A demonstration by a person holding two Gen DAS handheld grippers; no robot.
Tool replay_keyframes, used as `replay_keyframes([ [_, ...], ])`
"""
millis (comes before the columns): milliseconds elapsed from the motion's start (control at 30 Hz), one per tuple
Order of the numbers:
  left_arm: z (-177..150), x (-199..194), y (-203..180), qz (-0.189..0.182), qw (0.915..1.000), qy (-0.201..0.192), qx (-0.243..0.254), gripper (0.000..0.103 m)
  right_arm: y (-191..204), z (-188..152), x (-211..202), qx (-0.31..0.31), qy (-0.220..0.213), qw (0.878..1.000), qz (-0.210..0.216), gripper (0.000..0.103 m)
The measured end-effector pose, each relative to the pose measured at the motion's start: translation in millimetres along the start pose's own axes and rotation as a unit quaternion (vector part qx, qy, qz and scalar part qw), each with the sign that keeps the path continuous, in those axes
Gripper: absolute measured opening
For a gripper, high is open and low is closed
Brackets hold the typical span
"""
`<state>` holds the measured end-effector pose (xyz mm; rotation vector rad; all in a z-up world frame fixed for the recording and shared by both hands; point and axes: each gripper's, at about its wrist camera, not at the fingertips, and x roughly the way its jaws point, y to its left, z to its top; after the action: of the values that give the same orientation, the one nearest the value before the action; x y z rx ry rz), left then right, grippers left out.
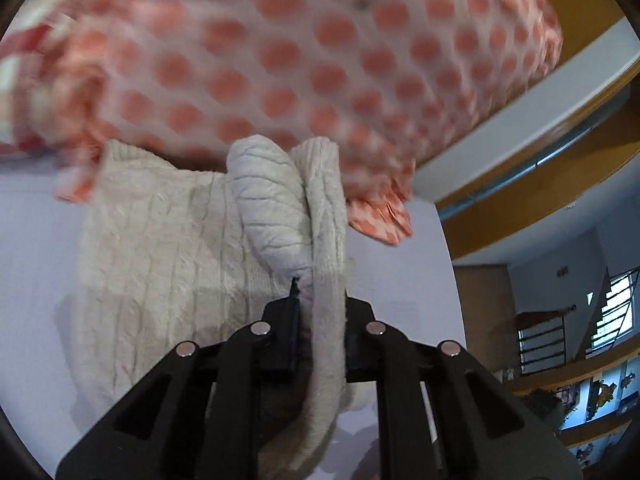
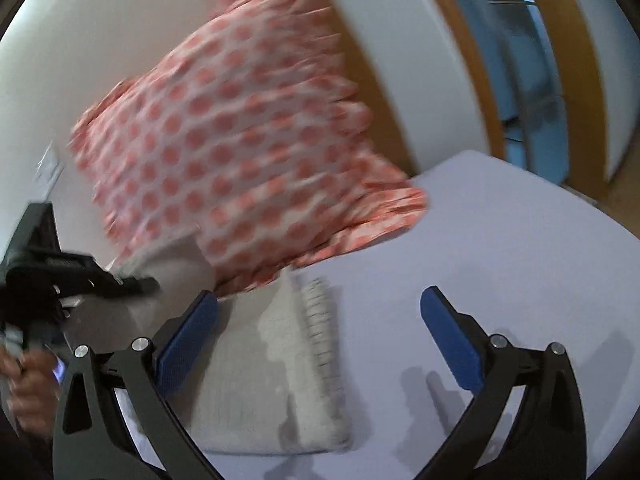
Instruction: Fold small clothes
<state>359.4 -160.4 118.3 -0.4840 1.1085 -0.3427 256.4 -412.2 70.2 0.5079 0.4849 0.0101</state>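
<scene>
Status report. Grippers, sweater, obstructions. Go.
Left gripper shut on cream knit sweater, edge bunched. Right gripper open, empty, over the sweater. Pink dotted garment overlaps sweater's far edge.

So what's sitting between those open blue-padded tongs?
Nothing but bare lavender table, as the right wrist view shows. The right tongs gape open, with the cream sweater lying under their left pad only.

Covering the work surface: a pale lavender sheet [image 2: 520, 248], smooth, reaching to a rounded far edge. Standing beyond it: white wall [image 2: 100, 40] and warm wooden trim [image 2: 372, 60], blurred. Framing a blue-lit opening [image 2: 516, 80] between wooden bands. Showing far right in the left wrist view: a barred window [image 1: 616, 304] letting in daylight, dark railings [image 1: 540, 340], cluttered wooden shelves [image 1: 592, 396].
</scene>
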Motion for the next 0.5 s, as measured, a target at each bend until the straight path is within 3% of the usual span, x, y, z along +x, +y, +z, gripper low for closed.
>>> replay_keyframes([
  [100,-11,39,-21,0.019,0.9995,0.018,0.015,0.014,-9,2,1,0.021,-0.001,1.000,-0.014,0.102],
  [167,-20,68,-34,0.027,0.9975,0.052,0.040,0.021,-12,2,1,0.028,-0.002,0.999,-0.019,0.102],
  [267,-31,88,-48,-0.040,0.9917,0.102,0.068,0.032,-14,3,0,0.028,-0.007,0.999,-0.034,0.102],
  [333,-34,79,-54,-0.120,0.9832,0.112,0.081,0.033,-18,3,-3,0.034,-0.013,0.999,-0.037,0.102],
  [367,-33,61,-56,-0.161,0.9780,0.098,0.089,0.037,-21,3,-5,0.036,-0.014,0.999,-0.037,0.102],
  [500,-26,1,-43,-0.153,0.9803,0.023,0.124,0.064,-21,2,1,0.037,0.000,0.999,-0.015,0.102],
])
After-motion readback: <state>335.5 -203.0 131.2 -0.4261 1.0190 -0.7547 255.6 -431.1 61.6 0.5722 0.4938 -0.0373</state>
